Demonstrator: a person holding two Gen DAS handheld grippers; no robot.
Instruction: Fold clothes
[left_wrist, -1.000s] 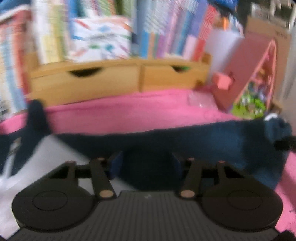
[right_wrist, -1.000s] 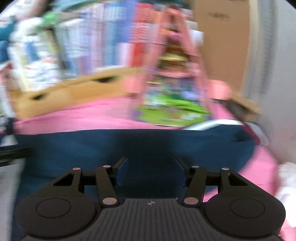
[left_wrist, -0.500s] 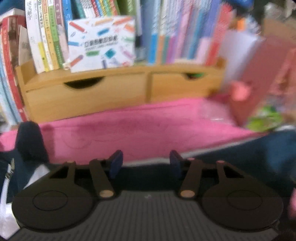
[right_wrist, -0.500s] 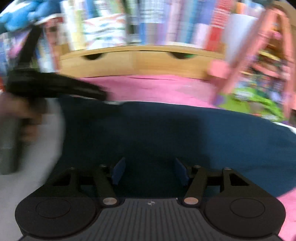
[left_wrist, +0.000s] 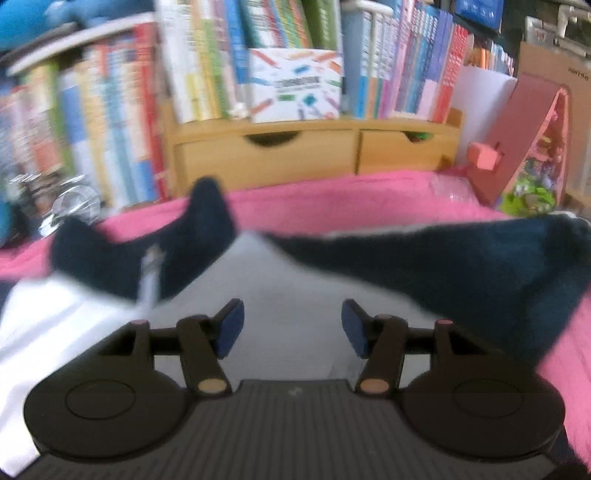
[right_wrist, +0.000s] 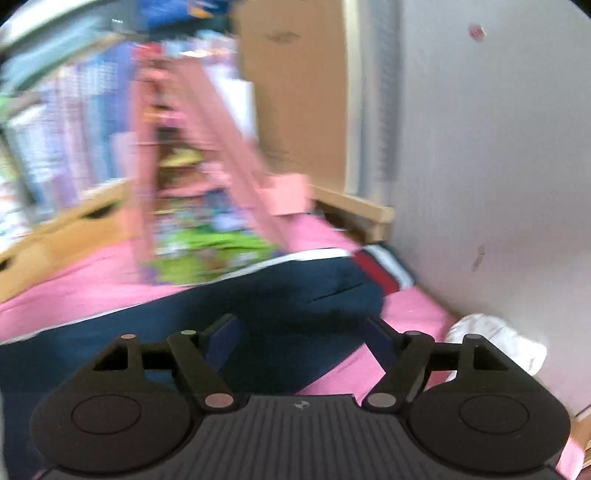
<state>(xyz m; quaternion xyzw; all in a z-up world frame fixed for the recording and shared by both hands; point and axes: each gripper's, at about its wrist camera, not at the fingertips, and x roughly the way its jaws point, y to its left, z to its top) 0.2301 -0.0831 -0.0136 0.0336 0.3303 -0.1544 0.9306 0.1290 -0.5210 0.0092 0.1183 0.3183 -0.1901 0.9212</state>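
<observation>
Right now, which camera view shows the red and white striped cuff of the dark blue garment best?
The right wrist view. There the striped cuff lies in plain sight at the far end of the dark blue garment, close to the wall. In the left wrist view the garment shows, but its stripes cannot be made out.

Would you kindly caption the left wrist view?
Open left gripper above a navy garment with white lining, spread on a pink blanket.

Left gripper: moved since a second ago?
Yes. The left gripper has pulled back off the navy garment; the wooden drawer unit now sits right of centre. Its jaws have just been opening, nothing between them.
</observation>
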